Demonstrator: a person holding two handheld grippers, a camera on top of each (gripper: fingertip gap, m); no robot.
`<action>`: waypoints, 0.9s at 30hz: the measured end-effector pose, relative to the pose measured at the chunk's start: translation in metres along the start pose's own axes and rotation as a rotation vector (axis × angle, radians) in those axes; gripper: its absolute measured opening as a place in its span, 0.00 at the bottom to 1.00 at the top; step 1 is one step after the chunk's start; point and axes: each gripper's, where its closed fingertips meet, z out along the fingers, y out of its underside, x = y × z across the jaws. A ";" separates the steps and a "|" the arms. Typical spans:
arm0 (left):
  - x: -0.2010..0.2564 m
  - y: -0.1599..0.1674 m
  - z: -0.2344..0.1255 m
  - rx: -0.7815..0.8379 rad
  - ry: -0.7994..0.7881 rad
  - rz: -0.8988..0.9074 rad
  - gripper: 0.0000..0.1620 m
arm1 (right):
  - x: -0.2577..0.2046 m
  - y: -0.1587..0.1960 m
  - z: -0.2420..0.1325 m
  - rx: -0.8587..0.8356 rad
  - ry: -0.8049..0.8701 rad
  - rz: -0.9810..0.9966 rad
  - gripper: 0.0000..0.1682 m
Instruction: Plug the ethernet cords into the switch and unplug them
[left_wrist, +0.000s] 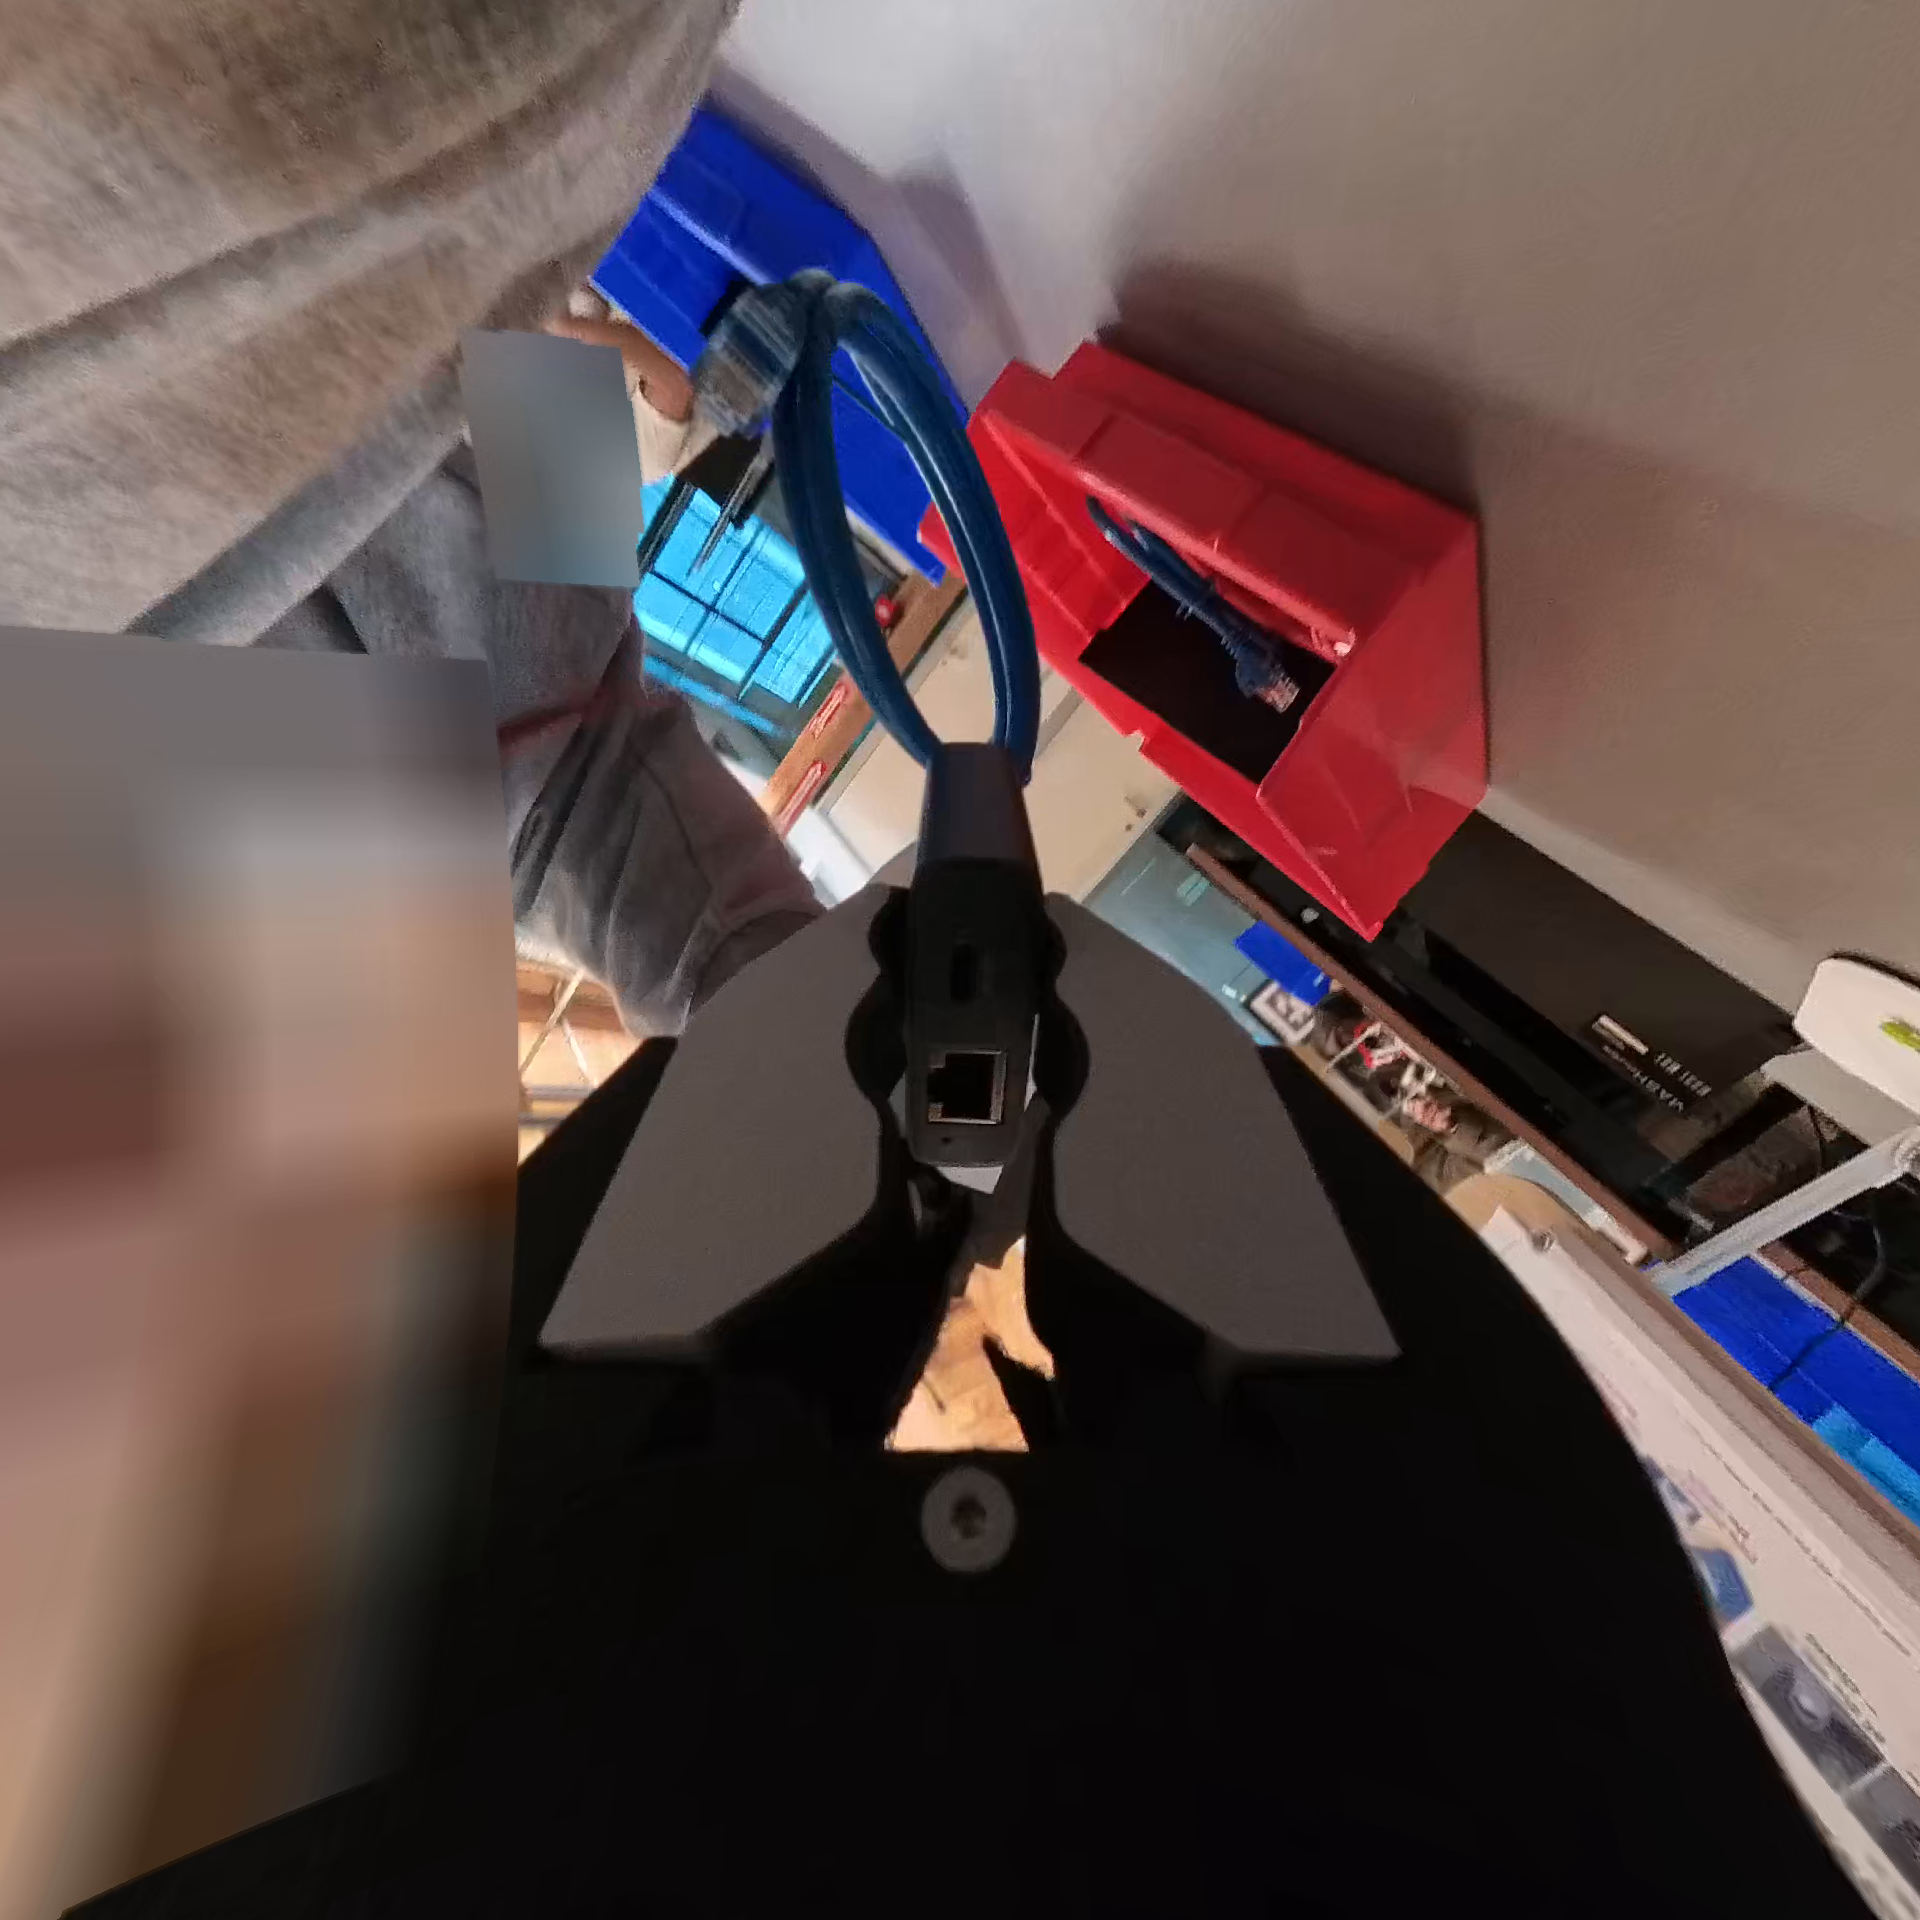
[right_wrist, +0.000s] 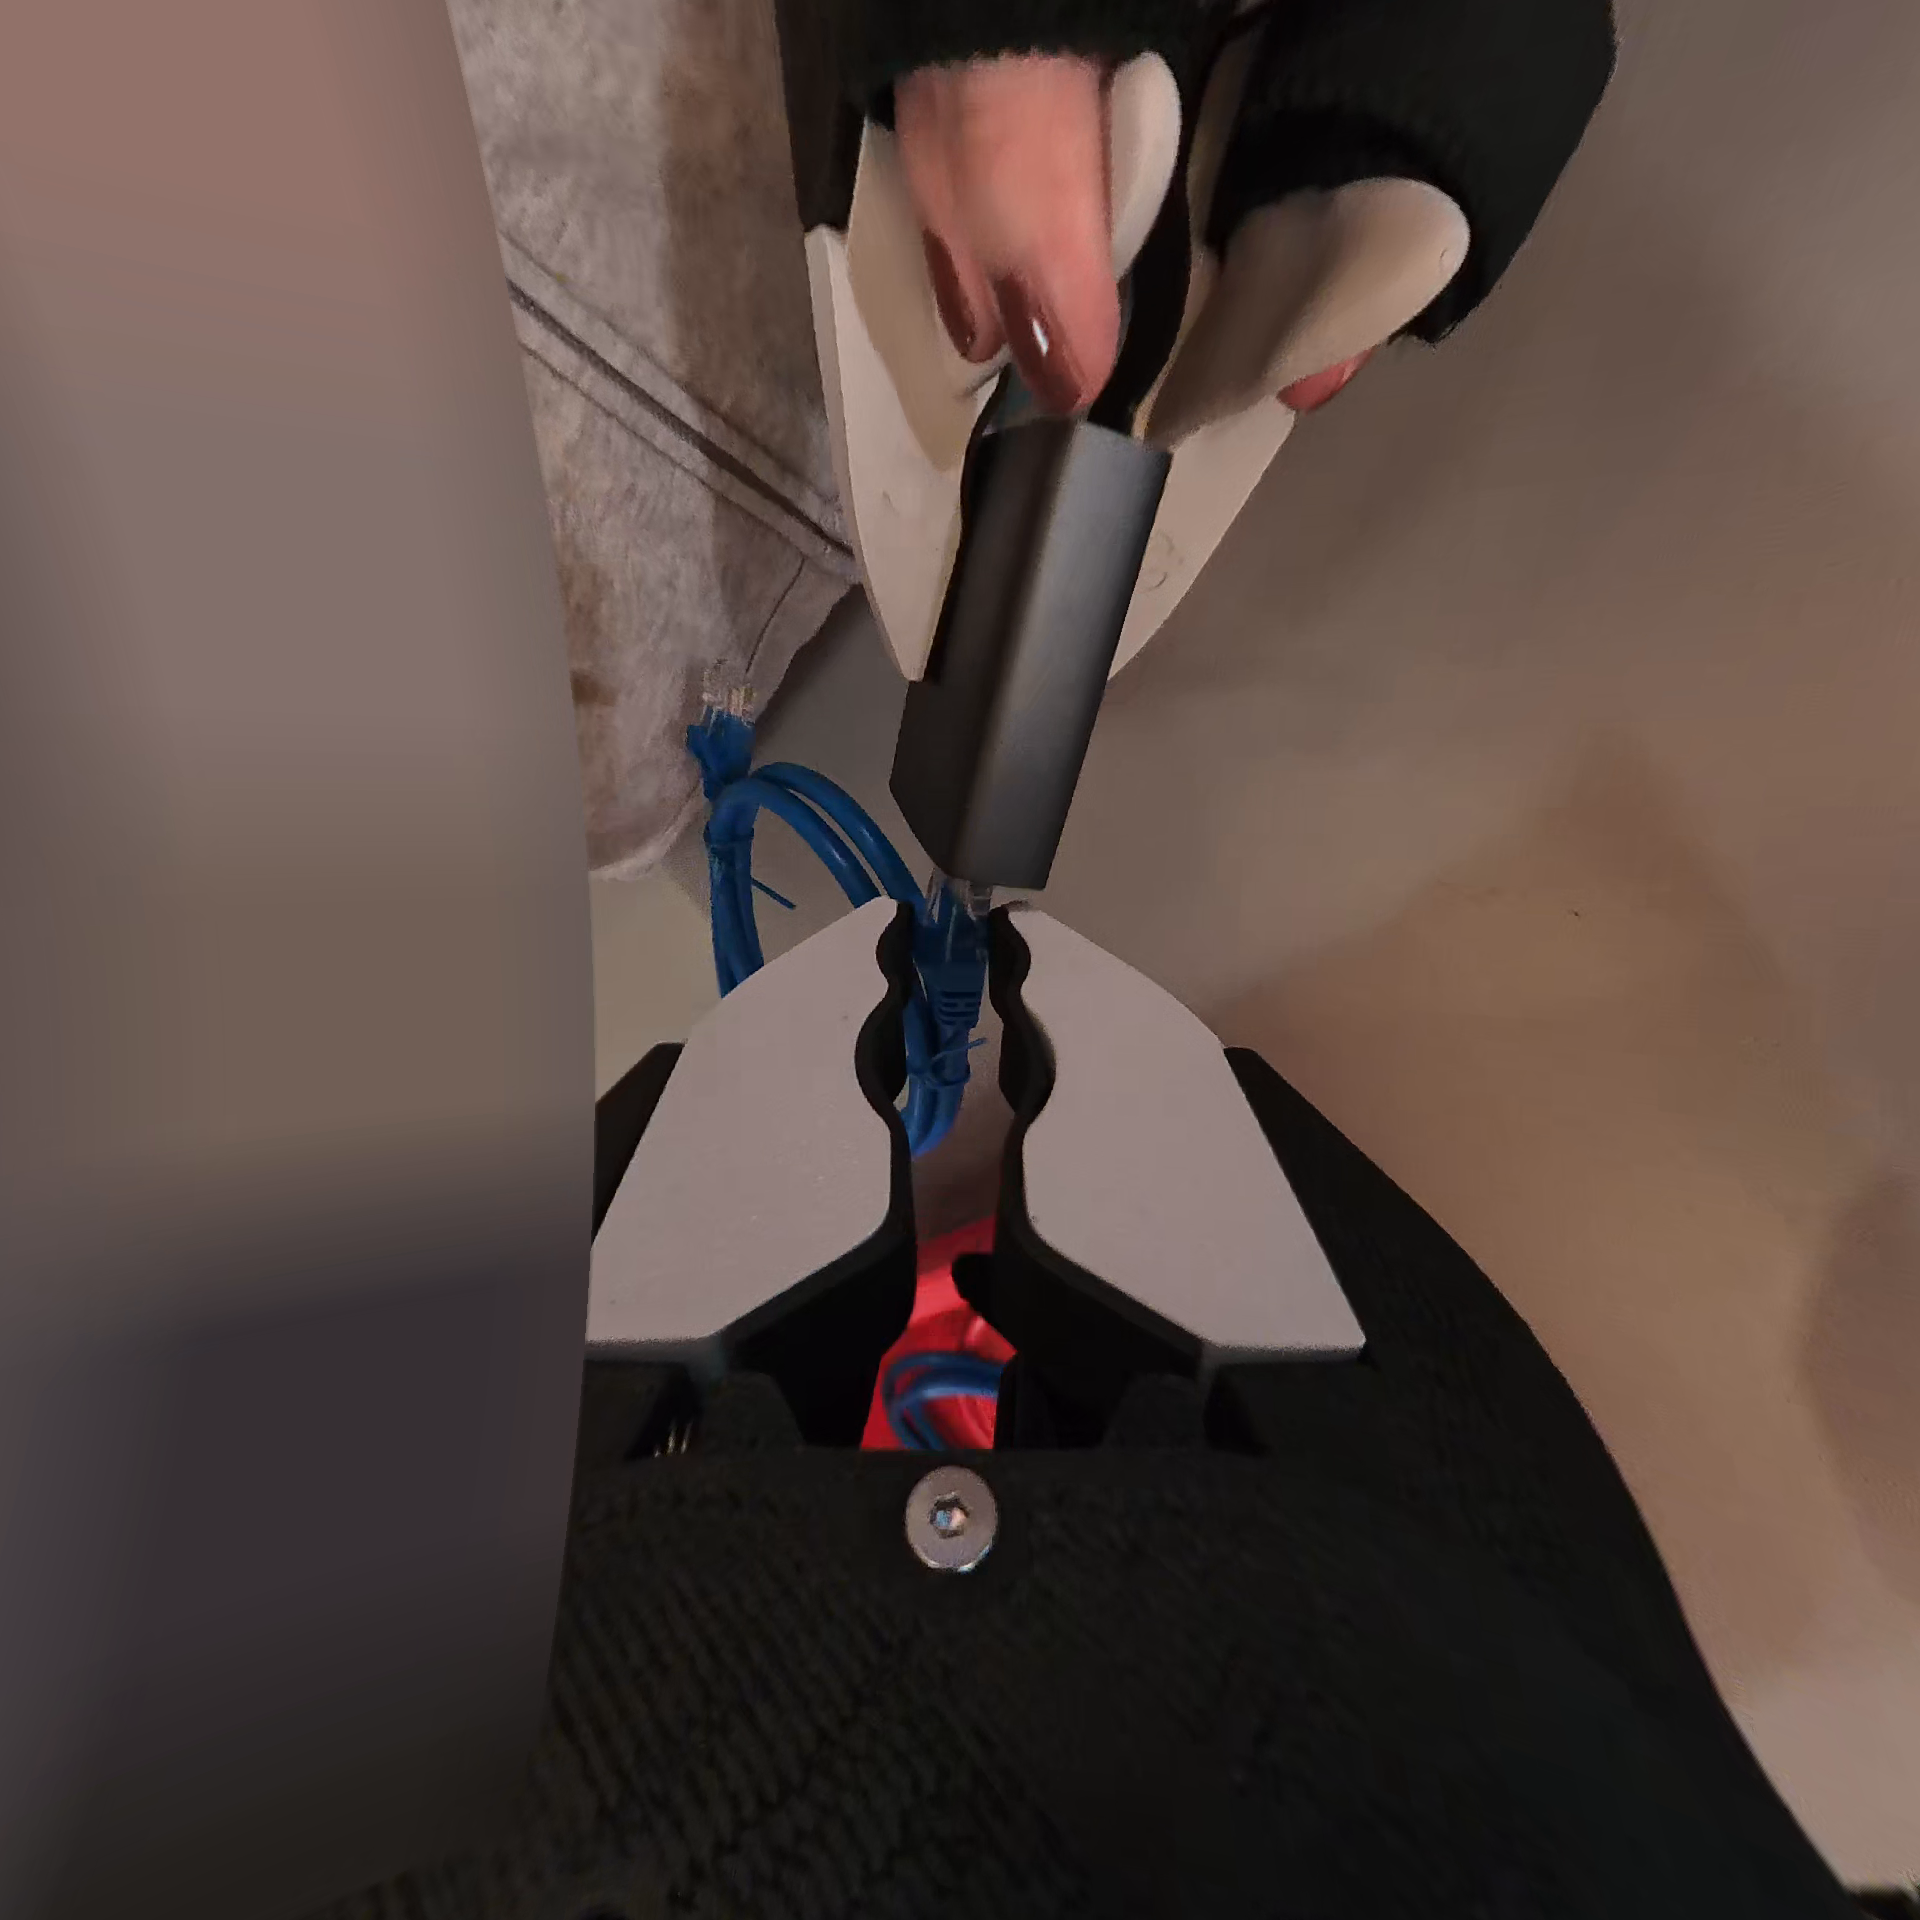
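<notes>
My left gripper (left_wrist: 966, 925) is shut on a black adapter box (left_wrist: 966, 1039) whose network port faces the camera. A blue network cable (left_wrist: 914, 520) loops beyond the box, its free clear plug (left_wrist: 743, 364) at the upper left. In the right wrist view my right gripper (right_wrist: 948, 925) is shut on the cable's other plug (right_wrist: 951, 966). That plug's clear tip meets the near end of the adapter box (right_wrist: 1039, 644). I cannot tell how far in it sits. The left gripper's white fingers (right_wrist: 883, 468) and a gloved hand (right_wrist: 1018, 239) hold the box from above.
A red bin (left_wrist: 1351, 582) on the pale table holds another blue cable (left_wrist: 1205, 603). A blue bin (left_wrist: 727, 229) stands beyond it. A person's grey sweater (left_wrist: 260, 260) fills the left. Shelves and boxes (left_wrist: 1766, 1558) lie to the right.
</notes>
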 end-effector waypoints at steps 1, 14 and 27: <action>0.000 -0.003 0.000 0.029 0.004 -0.002 0.13 | -0.001 -0.001 0.003 0.029 0.001 0.008 0.07; 0.001 -0.031 0.010 0.296 0.054 -0.016 0.13 | -0.010 0.003 0.028 0.024 -0.050 0.063 0.07; -0.009 -0.051 0.017 0.418 0.024 -0.158 0.13 | -0.018 -0.009 0.035 0.130 -0.091 0.070 0.07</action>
